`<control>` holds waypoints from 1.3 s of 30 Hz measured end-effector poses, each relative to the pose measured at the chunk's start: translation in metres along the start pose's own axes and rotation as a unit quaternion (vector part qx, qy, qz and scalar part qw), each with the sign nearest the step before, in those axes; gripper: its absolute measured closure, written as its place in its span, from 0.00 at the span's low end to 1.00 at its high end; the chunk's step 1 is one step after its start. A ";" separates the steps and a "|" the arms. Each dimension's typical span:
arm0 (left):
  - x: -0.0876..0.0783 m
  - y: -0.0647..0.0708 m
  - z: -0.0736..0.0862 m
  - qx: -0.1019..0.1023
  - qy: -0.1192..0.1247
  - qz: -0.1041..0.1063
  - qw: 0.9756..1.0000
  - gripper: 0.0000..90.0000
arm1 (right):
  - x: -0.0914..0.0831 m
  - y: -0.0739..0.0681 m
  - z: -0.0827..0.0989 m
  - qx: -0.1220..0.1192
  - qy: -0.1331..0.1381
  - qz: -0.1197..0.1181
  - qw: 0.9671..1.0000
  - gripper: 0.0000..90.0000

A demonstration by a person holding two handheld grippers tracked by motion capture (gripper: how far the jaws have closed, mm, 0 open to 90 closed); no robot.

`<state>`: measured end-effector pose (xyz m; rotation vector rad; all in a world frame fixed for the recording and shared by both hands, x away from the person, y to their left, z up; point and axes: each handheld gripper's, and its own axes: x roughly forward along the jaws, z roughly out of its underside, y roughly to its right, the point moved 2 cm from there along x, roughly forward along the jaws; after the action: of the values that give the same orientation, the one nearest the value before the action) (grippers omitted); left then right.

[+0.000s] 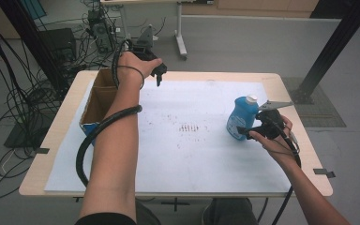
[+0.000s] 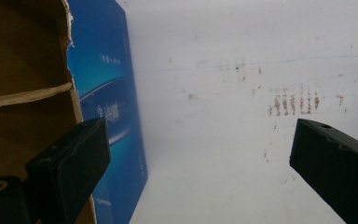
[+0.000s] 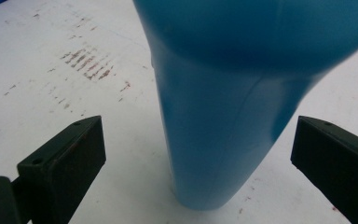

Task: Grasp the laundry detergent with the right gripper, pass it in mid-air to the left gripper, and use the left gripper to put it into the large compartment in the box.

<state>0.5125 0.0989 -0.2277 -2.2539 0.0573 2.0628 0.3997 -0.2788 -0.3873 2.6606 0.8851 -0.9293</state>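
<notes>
the blue bottle (image 1: 240, 118) with a white cap stands upright on the white sheet (image 1: 192, 154) toward the table's right side. the right gripper (image 1: 249, 131) sits just beside it with its jaws spread wide; in the right gripper view the bottle's base (image 3: 214, 154) stands between the jaws, apart from both. the left gripper (image 1: 158, 75) hangs over the sheet's far edge, jaws released and holding nothing, near the open cardboard box (image 1: 98, 101) with its blue printed side (image 2: 107, 107).
</notes>
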 end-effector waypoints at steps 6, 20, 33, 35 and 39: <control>0.002 0.001 0.000 -0.002 -0.001 -0.001 1.000 0.06 | 0.006 0.000 0.003 -0.003 0.020 0.014 1.000 0.03; 0.000 -0.002 -0.001 0.000 0.001 -0.001 1.000 0.06 | 0.011 0.000 0.000 -0.007 0.037 0.025 0.999 0.02; 0.002 -0.001 -0.001 0.000 -0.002 -0.002 1.000 0.06 | 0.015 0.001 -0.001 -0.004 0.045 0.032 0.998 0.02; 0.001 -0.001 -0.001 -0.001 0.001 0.000 1.000 0.06 | 0.015 0.001 -0.001 -0.005 0.047 0.032 0.998 0.02; 0.001 0.000 -0.002 0.000 0.002 0.002 1.000 0.06 | 0.016 0.001 -0.001 -0.004 0.047 0.034 0.998 0.02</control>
<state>0.5141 0.0986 -0.2281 -2.2596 0.0610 2.0605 0.4105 -0.2716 -0.3964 2.7296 0.8092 -0.7887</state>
